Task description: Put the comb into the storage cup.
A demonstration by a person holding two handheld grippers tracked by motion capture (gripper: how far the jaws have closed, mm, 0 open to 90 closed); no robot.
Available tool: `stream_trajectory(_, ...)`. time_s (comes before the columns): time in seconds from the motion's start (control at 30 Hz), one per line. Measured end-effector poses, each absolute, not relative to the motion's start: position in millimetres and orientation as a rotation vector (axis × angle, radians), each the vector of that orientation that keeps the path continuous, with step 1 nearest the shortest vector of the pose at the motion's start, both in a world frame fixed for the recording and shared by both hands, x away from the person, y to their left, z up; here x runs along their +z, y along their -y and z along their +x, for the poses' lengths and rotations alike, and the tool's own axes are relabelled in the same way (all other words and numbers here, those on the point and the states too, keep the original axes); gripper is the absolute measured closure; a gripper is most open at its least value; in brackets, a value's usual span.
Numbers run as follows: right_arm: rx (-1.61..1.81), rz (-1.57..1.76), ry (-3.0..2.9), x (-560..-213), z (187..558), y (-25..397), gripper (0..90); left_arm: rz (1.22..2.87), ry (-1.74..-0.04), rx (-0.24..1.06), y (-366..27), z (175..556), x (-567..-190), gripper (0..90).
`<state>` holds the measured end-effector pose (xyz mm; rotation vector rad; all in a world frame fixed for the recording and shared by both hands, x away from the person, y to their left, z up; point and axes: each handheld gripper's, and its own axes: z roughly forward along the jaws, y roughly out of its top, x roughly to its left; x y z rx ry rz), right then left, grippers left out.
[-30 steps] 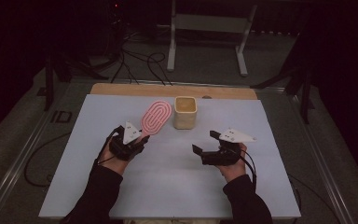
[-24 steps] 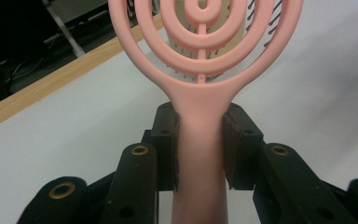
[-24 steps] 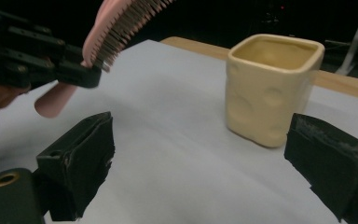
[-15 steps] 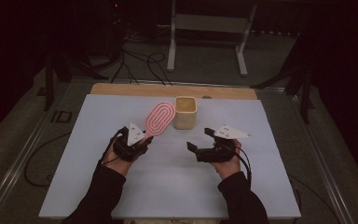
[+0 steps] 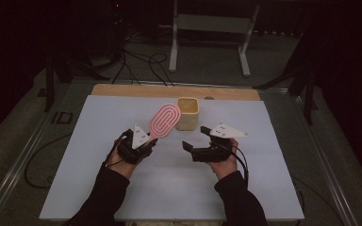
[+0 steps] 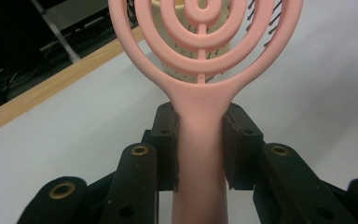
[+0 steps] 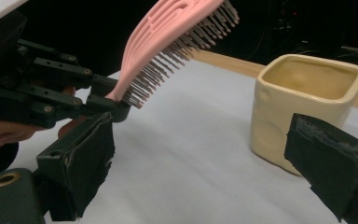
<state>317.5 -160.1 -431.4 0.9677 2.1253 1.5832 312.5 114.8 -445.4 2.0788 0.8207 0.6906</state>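
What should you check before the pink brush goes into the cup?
1. Left gripper shut on the brush handle: ok.
2. Brush lifted off the table: ok.
3. Cup upright, mouth open: ok.
4. Cup has room inside: ok, nothing seen in it in the right gripper view.
5. Right gripper open, near the cup to steady it: ok, not touching yet.
6. Brush lined up over the cup: not ok, it sits beside the cup.
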Motion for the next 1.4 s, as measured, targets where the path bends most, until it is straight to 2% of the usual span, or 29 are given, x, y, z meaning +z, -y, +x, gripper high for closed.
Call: stream_trajectory(1.4,1.656,1.015,-2.169,-421.9,344.2,124.4,8.0,2.088,-0.743,0.695,-99.3,304.2,-445.7,70.0)
